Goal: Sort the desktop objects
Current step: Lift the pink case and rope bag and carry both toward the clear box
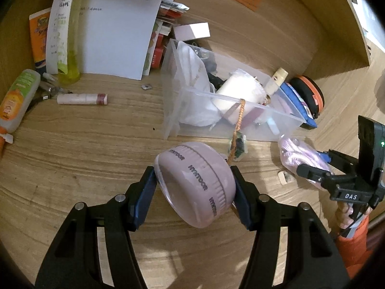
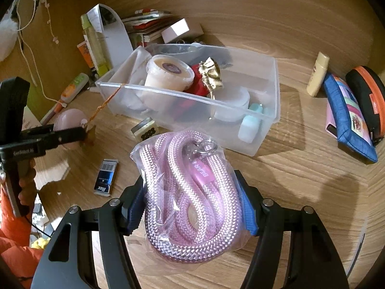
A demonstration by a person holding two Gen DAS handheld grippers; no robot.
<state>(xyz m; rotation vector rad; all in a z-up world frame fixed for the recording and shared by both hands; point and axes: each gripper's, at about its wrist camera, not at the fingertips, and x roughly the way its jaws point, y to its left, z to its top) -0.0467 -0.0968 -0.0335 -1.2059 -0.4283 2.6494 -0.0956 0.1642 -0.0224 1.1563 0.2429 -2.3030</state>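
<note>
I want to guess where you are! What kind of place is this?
Probably a messy home desk. The wooden desktop holds printed papers, lotion bottles and a clear plastic bin full of odds and ends, with a blue pouch nearby.

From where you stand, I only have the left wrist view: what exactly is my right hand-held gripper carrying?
Observer: The right hand-held gripper is shut on a clear bag of coiled pink rope.
Operator: Is the near right end of the clear bin free?
Observer: No, pale blue bottles sit inside that corner of the clear bin.
Operator: Anything loose on the desk near the rope?
Observer: Yes, a small dark blue packet lies flat on the desk, left of the bag.
</note>
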